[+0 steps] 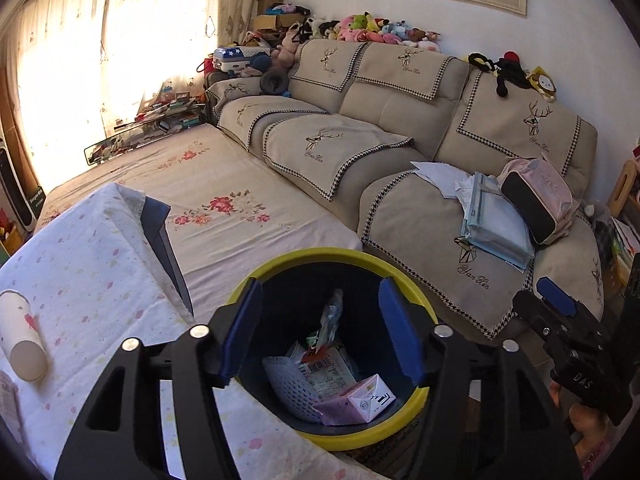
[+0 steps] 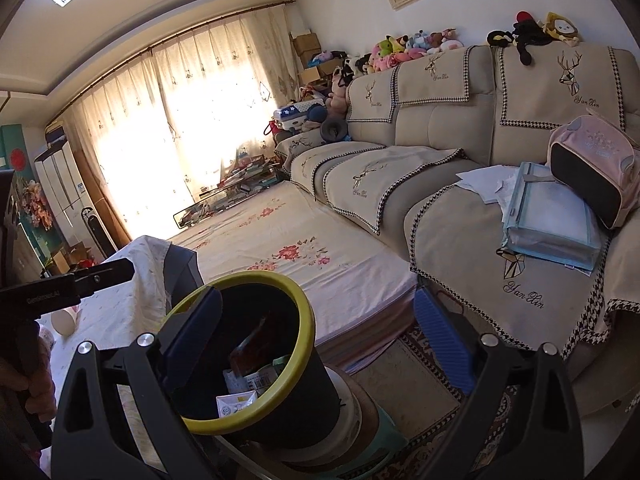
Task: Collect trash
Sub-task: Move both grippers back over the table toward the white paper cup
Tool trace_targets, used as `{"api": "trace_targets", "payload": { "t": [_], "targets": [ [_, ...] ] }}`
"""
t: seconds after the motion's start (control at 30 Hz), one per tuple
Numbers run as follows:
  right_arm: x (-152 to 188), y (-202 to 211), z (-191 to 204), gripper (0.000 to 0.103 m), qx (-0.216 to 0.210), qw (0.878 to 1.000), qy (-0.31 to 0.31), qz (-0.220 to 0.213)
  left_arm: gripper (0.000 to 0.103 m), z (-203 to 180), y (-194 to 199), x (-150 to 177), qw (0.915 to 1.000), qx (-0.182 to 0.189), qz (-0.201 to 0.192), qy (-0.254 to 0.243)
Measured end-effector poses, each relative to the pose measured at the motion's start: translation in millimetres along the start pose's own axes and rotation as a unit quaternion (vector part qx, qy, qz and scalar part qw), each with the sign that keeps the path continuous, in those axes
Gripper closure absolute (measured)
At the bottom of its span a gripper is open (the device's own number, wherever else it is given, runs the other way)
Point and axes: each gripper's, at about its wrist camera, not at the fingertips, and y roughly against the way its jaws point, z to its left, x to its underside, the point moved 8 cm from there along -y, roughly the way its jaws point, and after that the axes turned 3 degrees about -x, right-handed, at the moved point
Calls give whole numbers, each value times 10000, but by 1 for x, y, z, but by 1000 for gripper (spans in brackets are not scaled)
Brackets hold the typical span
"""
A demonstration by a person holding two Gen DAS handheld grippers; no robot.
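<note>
From the left wrist view, the left tongs point(image 1: 320, 332) are spread wide and hold nothing; their blue pads point(image 1: 240, 332) frame the mouth of a bin point(image 1: 336, 258) with a yellow rim and dark inside. In the bin lie a white mesh sleeve point(image 1: 288, 384), a printed wrapper point(image 1: 326, 368), a crumpled plastic packet point(image 1: 332, 316) and a pink carton point(image 1: 356, 402). To the left, on the counter point(image 1: 88, 280) under its flowered cloth, a paper cup point(image 1: 20, 336) lies on its side, well apart from the bin. The right tongs point(image 1: 560, 312) show at the right edge, beside the bin; from here one cannot tell how far they are open. Behind stands a beige sofa point(image 1: 380, 100) with a pink bag point(image 1: 536, 200) and papers point(image 1: 440, 176) on its seat.

From the right wrist view, the right tongs point(image 2: 320, 320) are also wide open and empty. Their left pad sits in front of the bin point(image 2: 304, 320), which rests on a stack of tubs; the right pad point(image 2: 440, 344) hangs over the rug point(image 2: 420, 380). The carton point(image 2: 236, 404) and wrapper point(image 2: 256, 380) show inside the bin. The left tongs point(image 2: 116, 270) reach in from the left edge above the counter point(image 2: 120, 304); their opening is not clear here. A flowered sheet point(image 2: 300, 248) covers the low bed beside the sofa point(image 2: 440, 128).
</note>
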Motion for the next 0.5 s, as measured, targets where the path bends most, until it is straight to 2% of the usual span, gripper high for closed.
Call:
{"api": "trace_targets", "payload": {
  "t": [0.23,0.37,0.43,0.5],
  "targets": [
    [7,-5,20,11,-159,9997,120,106,21,42,58,7,9987,-213,-409,213],
    [12,-10,44,10,-325,9989,245,236,16,82,105,23,9952,-413,-729,515],
    [15,-12,59,10,-418,9979,376,307,12,107,130,34,9919,-584,-870,716],
    [18,-14,79,10,-553,9963,524,386,11,137,155,50,9874,-790,-984,957]
  ]
}}
